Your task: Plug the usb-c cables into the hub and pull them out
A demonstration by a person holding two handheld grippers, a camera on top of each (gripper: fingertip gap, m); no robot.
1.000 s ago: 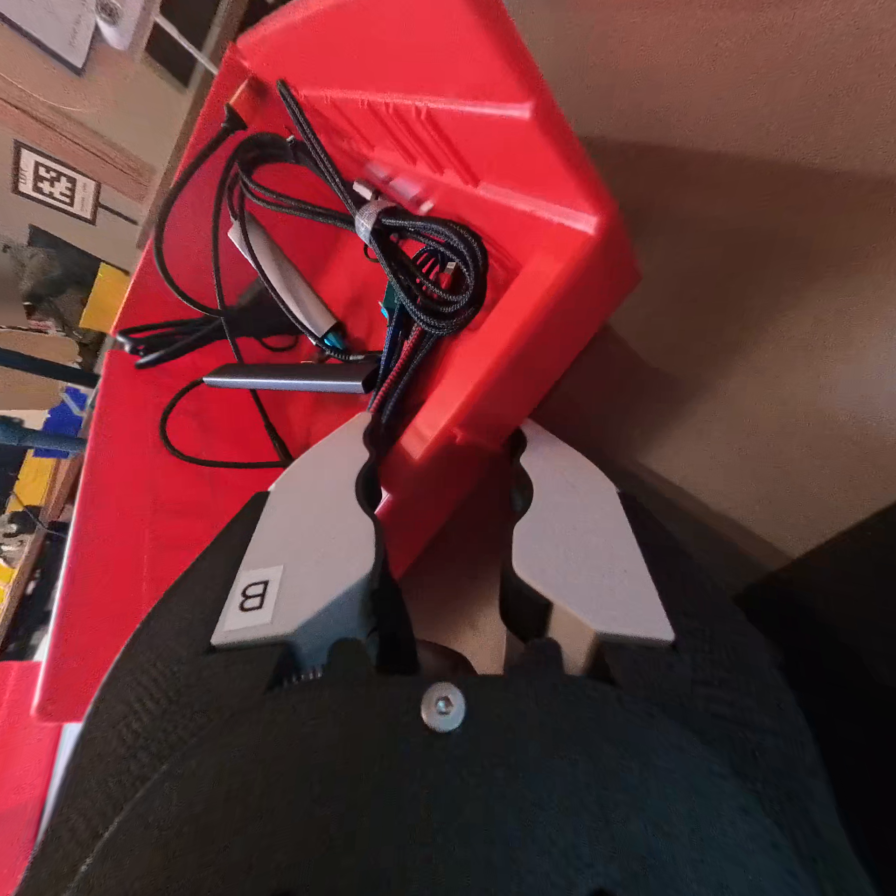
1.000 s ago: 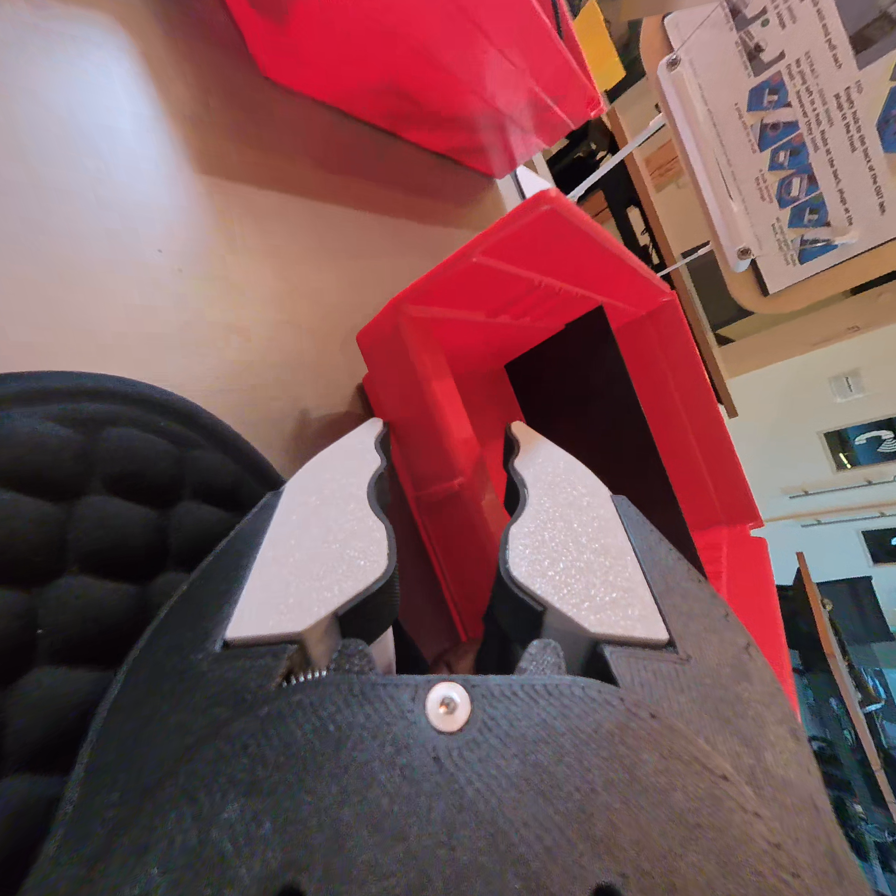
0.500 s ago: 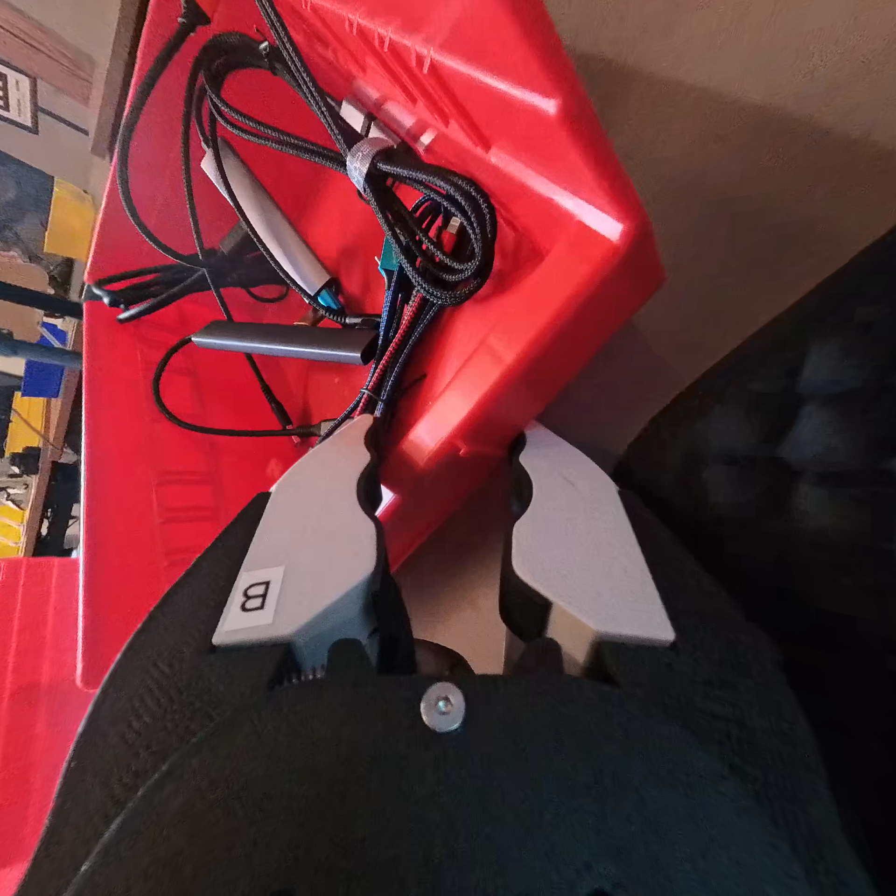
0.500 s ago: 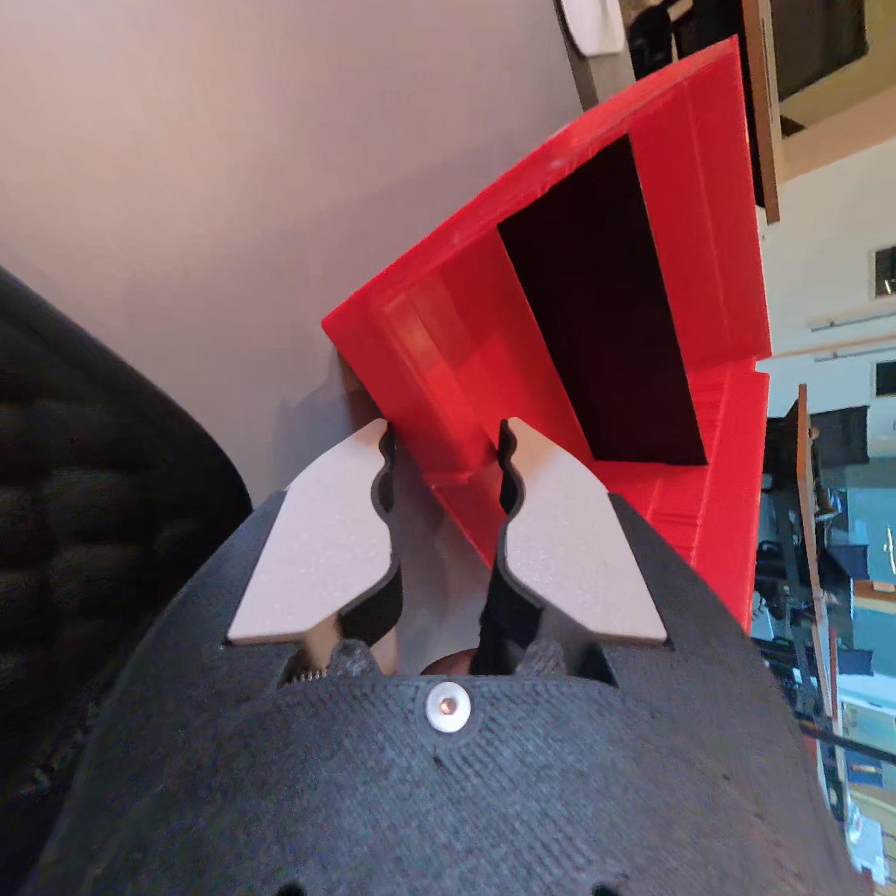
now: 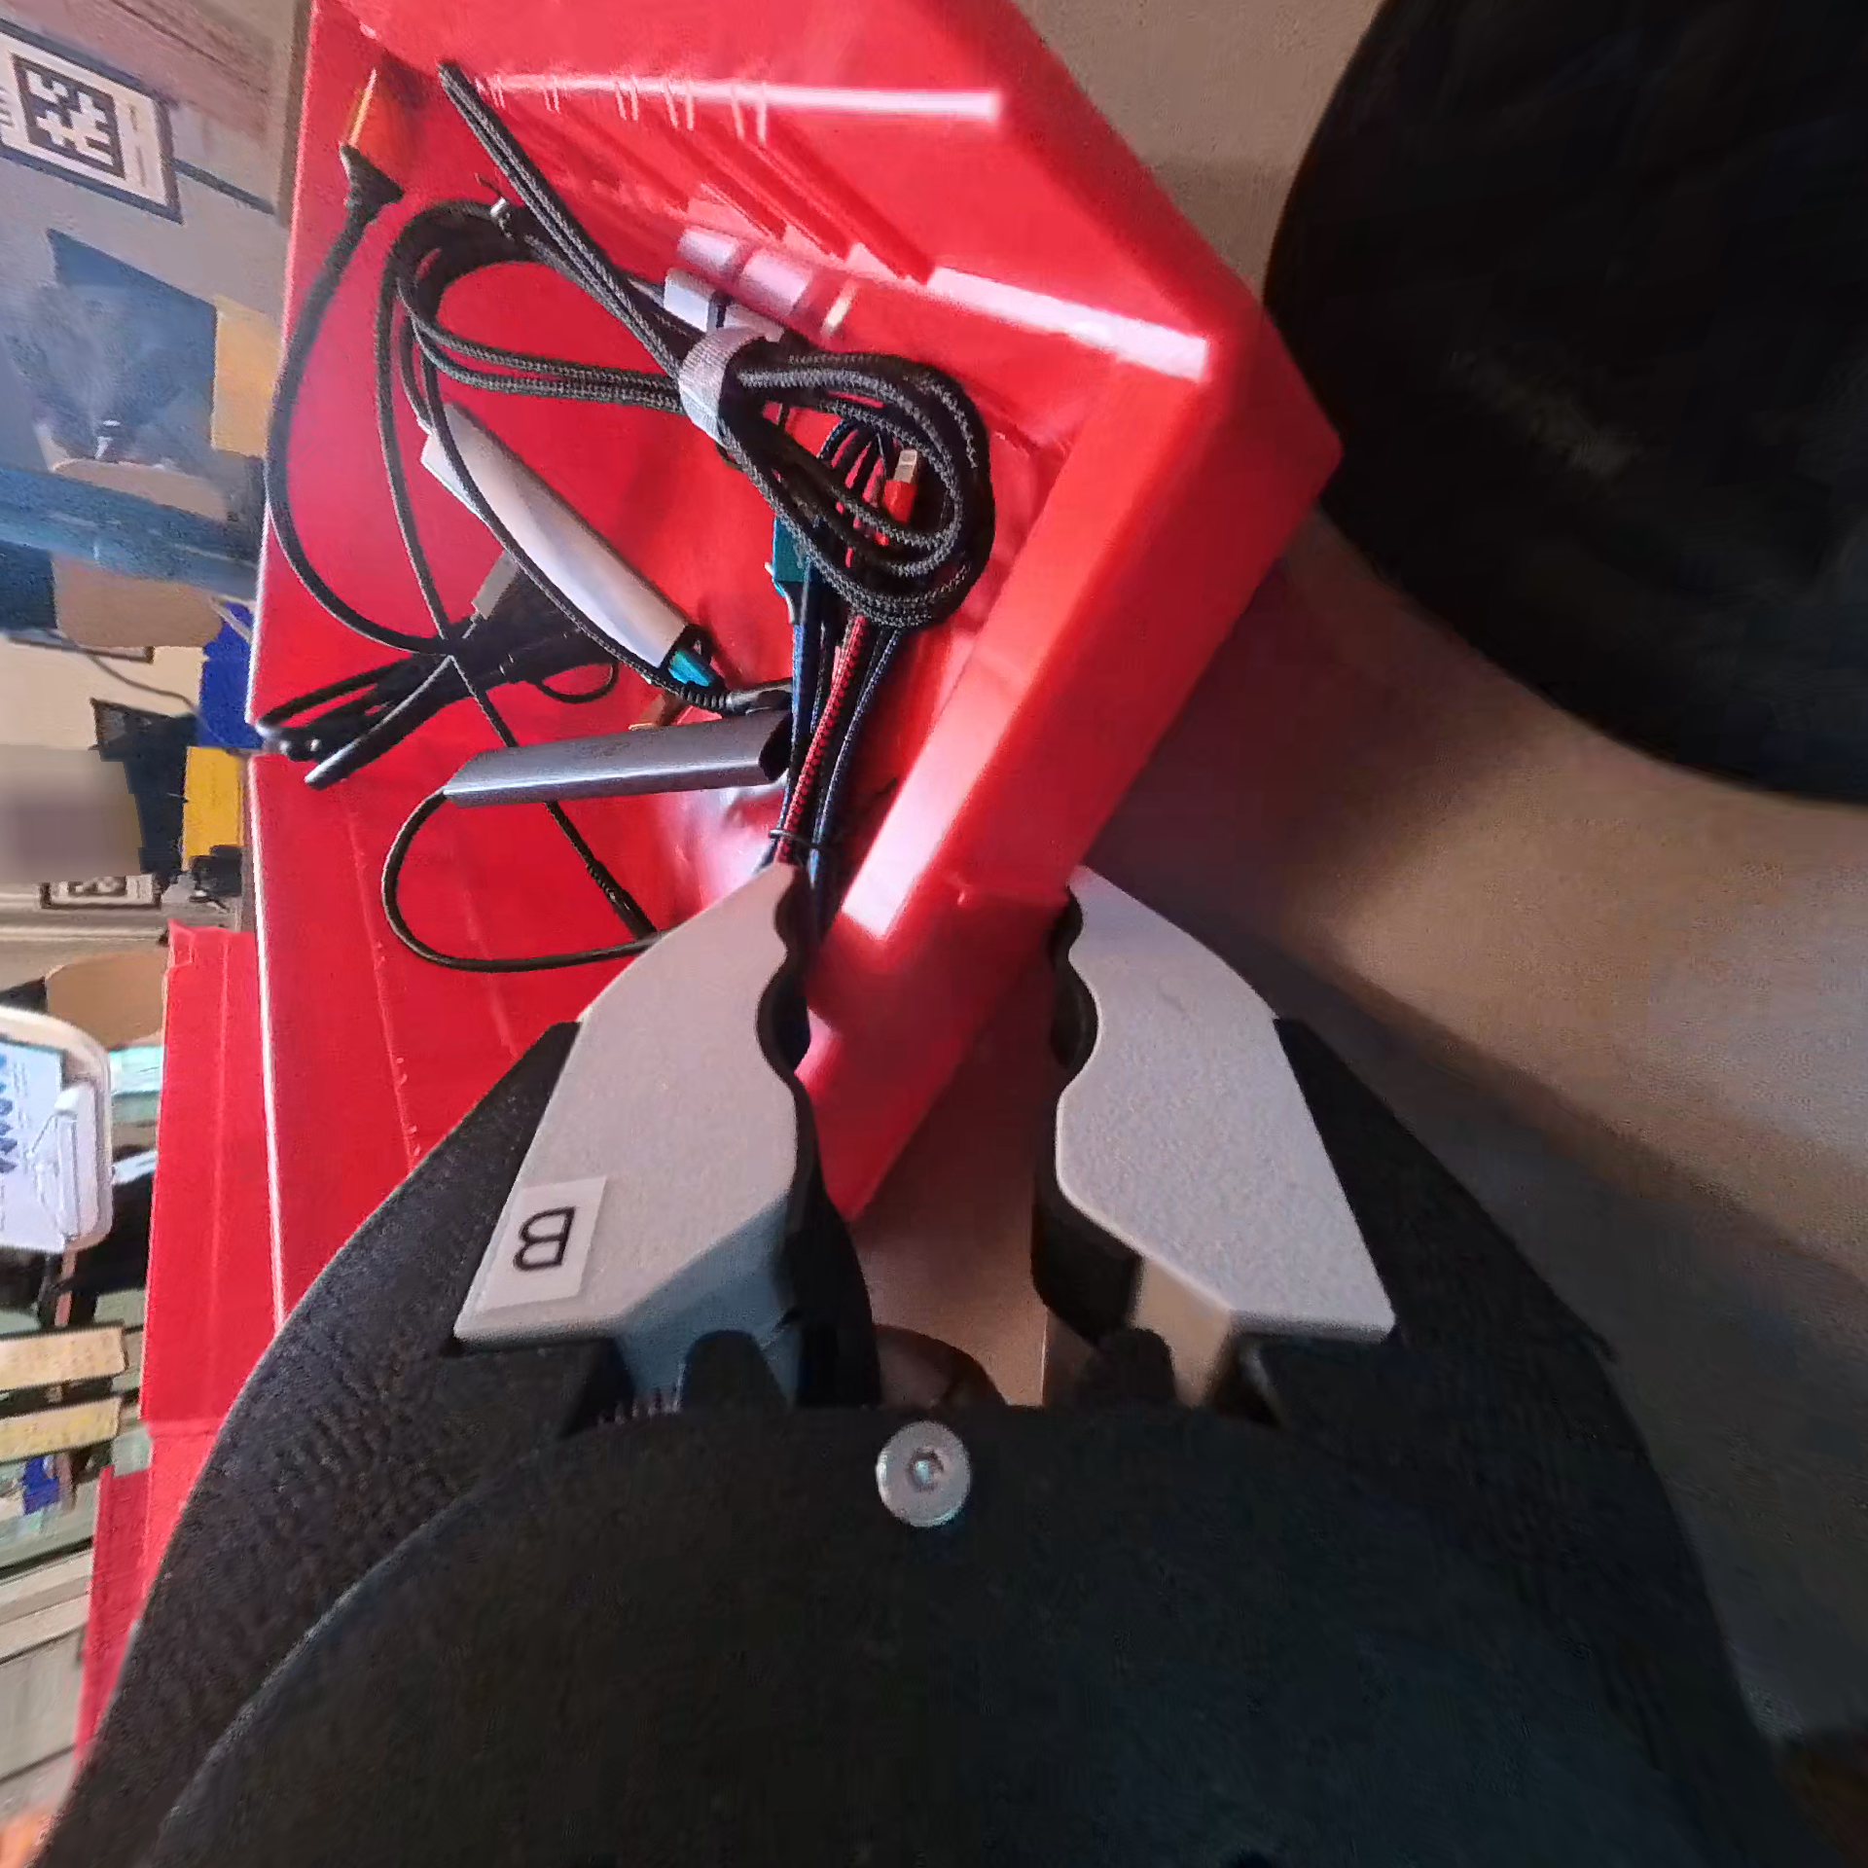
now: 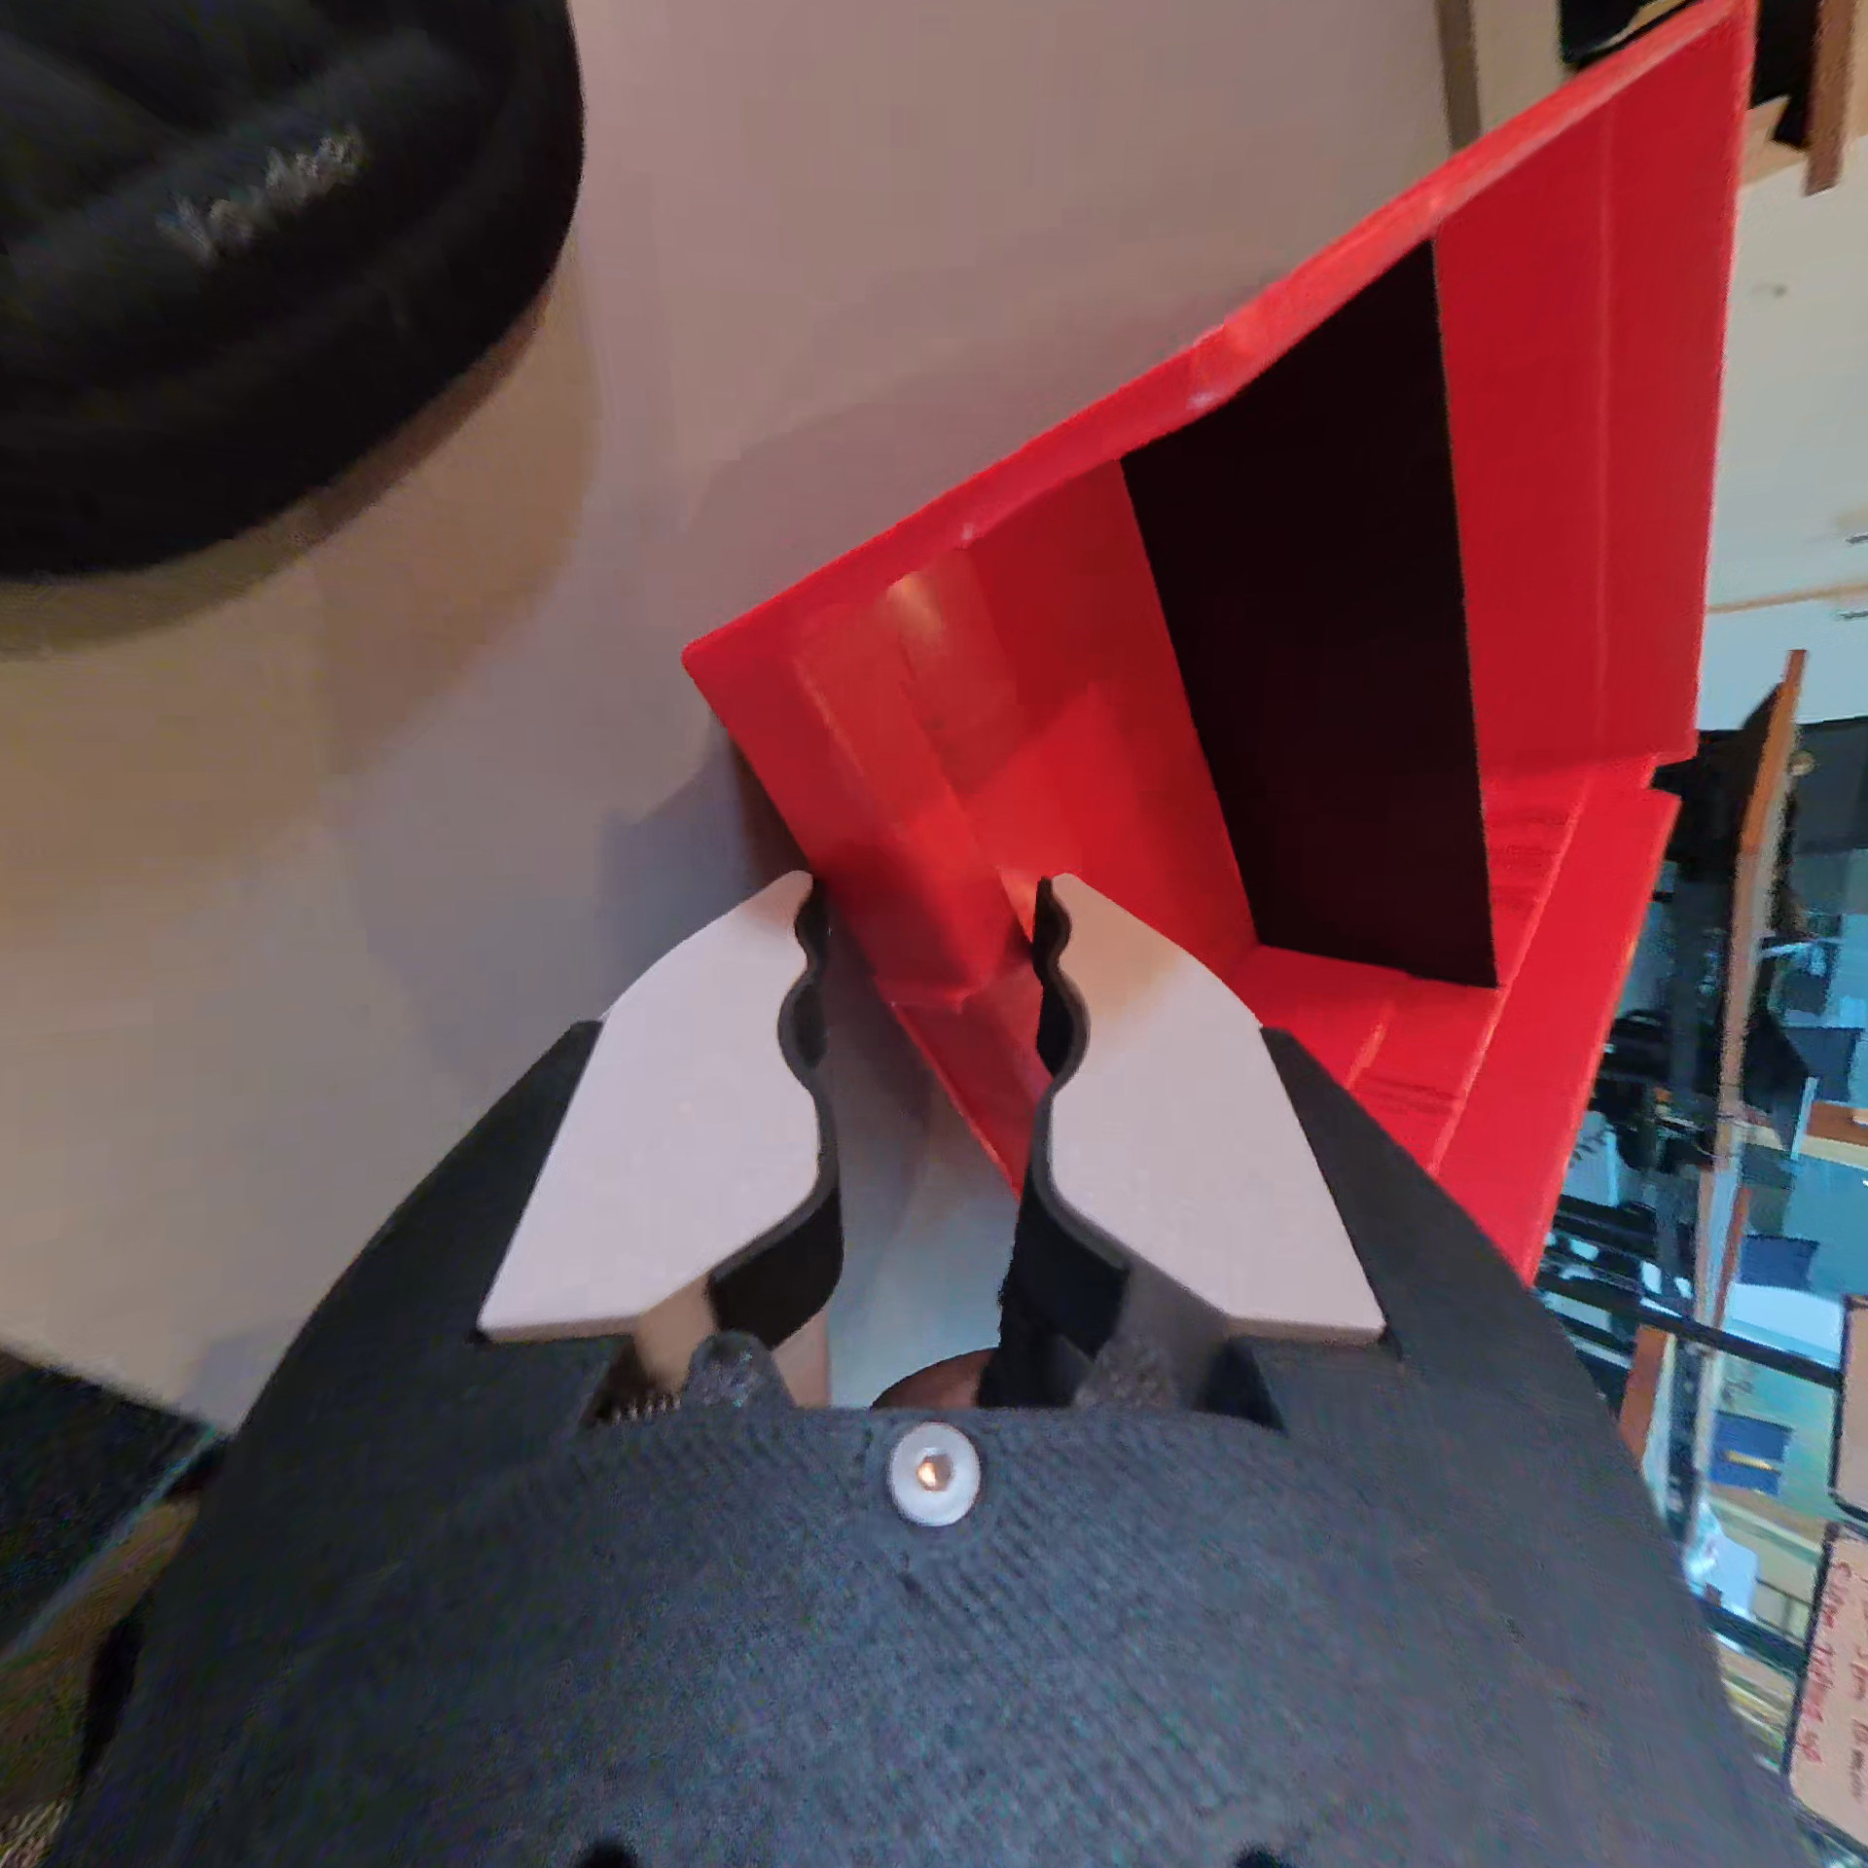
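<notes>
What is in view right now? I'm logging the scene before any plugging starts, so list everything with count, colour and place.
Bin with cables: one, red, left wrist view, its corner between the left gripper's fingers.
Hub: one, dark grey, on that bin's floor.
Second slim adapter: one, silver, above the hub.
Braided cable bundle: one, mostly black with red and blue strands, in the bin's corner.
Thin cables: several, black, at the bin's left.
Second bin: one, red with a dark inner panel, right wrist view.
Table: one, beige.
Padded object: one, black, on the table.
Left gripper: grey fingers, open.
Right gripper: grey fingers, open, at the second bin's corner.
</notes>
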